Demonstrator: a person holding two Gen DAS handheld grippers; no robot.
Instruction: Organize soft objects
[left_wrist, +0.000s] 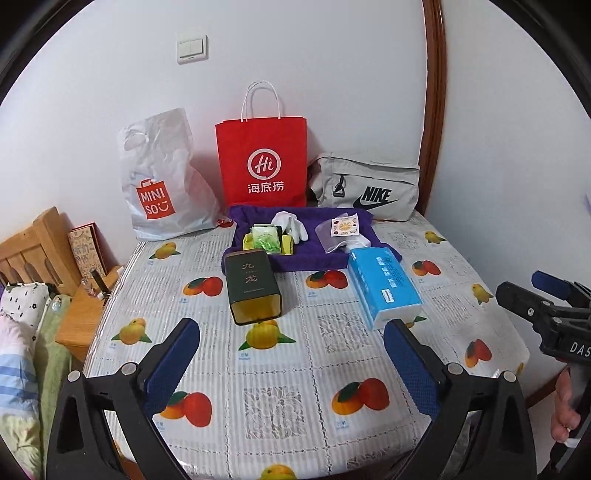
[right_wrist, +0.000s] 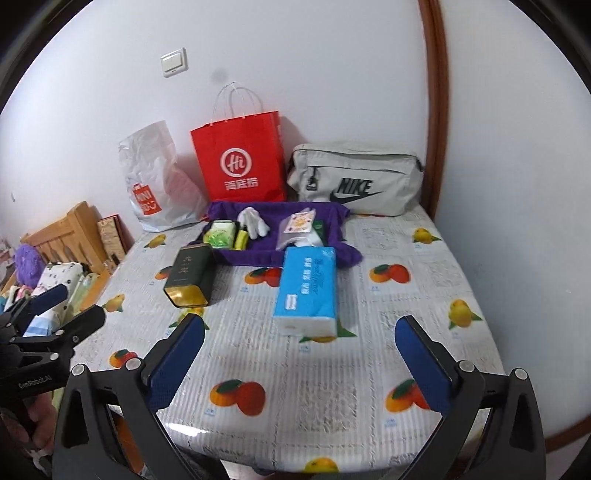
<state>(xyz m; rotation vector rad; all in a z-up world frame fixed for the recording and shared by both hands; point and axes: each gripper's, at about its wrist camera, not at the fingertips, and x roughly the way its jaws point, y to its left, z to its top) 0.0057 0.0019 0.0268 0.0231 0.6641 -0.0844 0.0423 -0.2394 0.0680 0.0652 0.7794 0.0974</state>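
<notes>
Soft objects spread over the back half of the counter (left_wrist: 295, 369), on its fruit-print cloth. Largest first: grey pouch (left_wrist: 367, 186) marked NIKE, leaning at the wall; red paper bag (left_wrist: 262, 162) upright beside it, with "Hi" in a circle and 海底捞 below; white plastic bag (left_wrist: 166, 177) printed MINISO, slumped to its left. Just in front, purple cloth tray (left_wrist: 303, 254) holding green-yellow packets (left_wrist: 267, 240), a white glove (left_wrist: 291, 223) and a clear sachet (left_wrist: 341, 229) with a citrus sticker, print too small to read. Nearer still, blue tissue pack (left_wrist: 384, 284) flat on the counter, far end touching the tray edge, Chinese lettering blurred; dark green tin (left_wrist: 253, 290) lying on its side, reading 九龙.

Judged roughly part done: small items gathered in the tray, tissue pack and tin outside it, bags untouched.

Left hand-held gripper (left_wrist: 291, 363) spread wide with nothing between the pads, hanging above bare cloth. Right hand-held gripper (right_wrist: 299, 360) likewise gaping and empty, short of the tissue pack. "GenRobot.AI" legible on the left tool's body in the right wrist view.
</notes>
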